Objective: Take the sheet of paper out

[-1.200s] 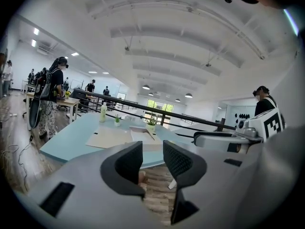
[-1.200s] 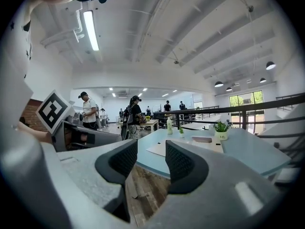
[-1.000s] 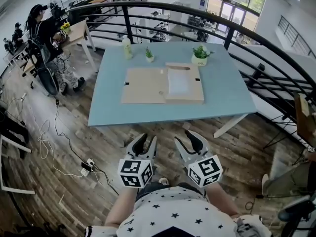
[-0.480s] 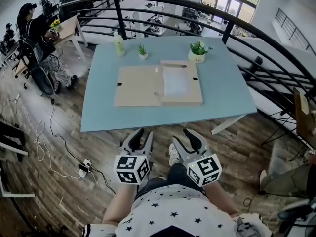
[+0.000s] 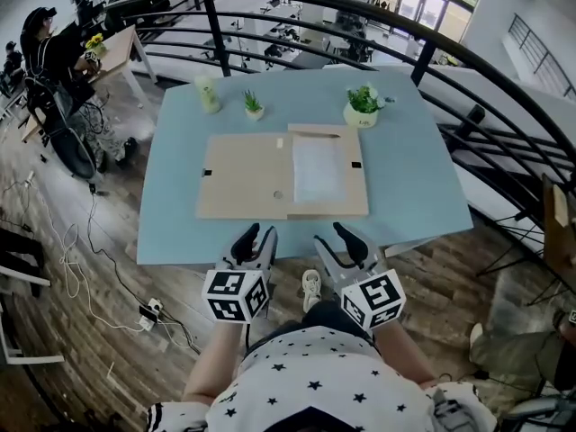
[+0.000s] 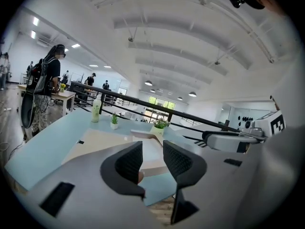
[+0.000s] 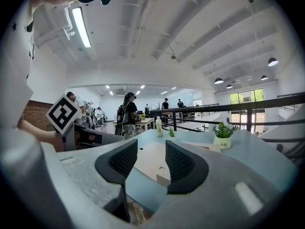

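Note:
An open tan cardboard folder [image 5: 256, 176] lies flat on the light blue table [image 5: 405, 178]. A white sheet of paper [image 5: 318, 167] rests in its right half, under the folder's flaps. Both grippers hover side by side at the table's near edge, short of the folder. My left gripper [image 5: 256, 235] is open and holds nothing. My right gripper [image 5: 333, 234] is open and empty too. In the left gripper view the folder [image 6: 102, 141] and the sheet [image 6: 151, 149] lie just beyond the jaws. In the right gripper view the folder [image 7: 152, 162] shows between the jaws.
At the table's far edge stand a pale green bottle [image 5: 208, 95], a tiny potted plant [image 5: 254, 106] and a larger potted plant [image 5: 362, 104]. A black railing [image 5: 432, 57] curves behind the table. Cables [image 5: 81, 259] lie on the wood floor at left. People sit at desks far left.
I have stepped toward the table: it now lies closer, and both grippers have gone from over the floor to its near edge. Both stay open.

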The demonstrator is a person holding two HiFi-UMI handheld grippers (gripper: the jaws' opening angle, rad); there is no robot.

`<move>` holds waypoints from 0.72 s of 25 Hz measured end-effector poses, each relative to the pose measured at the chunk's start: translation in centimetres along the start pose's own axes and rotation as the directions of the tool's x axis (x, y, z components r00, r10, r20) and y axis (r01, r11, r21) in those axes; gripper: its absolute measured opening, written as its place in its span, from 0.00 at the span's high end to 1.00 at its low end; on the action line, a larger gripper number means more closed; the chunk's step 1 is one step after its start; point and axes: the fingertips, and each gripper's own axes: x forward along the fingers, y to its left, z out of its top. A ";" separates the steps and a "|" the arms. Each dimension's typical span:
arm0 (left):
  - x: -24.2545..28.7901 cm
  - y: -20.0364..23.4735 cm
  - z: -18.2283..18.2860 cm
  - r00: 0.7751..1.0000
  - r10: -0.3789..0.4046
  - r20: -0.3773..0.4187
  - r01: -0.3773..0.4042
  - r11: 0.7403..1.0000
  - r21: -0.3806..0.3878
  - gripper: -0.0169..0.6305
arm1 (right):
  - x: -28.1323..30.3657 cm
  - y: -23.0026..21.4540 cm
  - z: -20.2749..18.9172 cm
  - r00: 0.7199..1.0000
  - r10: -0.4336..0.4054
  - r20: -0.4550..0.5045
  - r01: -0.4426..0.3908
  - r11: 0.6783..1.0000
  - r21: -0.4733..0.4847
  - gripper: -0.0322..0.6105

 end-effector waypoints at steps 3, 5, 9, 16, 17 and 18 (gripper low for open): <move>2.9 0.5 1.1 1.000 0.009 -0.007 -0.009 1.000 -0.001 0.77 | 1.9 -2.4 0.8 1.000 0.009 -0.005 -0.009 1.000 -0.003 0.69; 4.7 1.0 1.8 1.000 0.013 -0.010 -0.013 1.000 -0.001 0.77 | 3.1 -3.9 1.2 1.000 0.013 -0.008 -0.013 1.000 -0.006 0.69; 8.3 1.8 2.5 0.999 0.011 -0.040 -0.011 1.000 0.008 0.77 | 5.4 -6.5 2.0 1.000 0.015 -0.008 -0.015 1.000 -0.001 0.69; 14.0 3.0 2.0 0.992 0.009 -0.123 -0.005 1.000 0.028 0.77 | 8.4 -9.7 2.2 0.999 0.034 -0.031 -0.033 0.999 0.013 0.69; 14.7 3.2 1.8 0.991 0.008 -0.136 -0.004 1.000 0.031 0.77 | 8.7 -10.2 2.1 0.999 0.035 -0.036 -0.034 0.999 0.017 0.69; 15.5 3.3 1.6 0.988 0.007 -0.153 -0.002 0.999 0.034 0.77 | 9.1 -10.7 2.0 0.998 0.036 -0.041 -0.036 0.999 0.020 0.69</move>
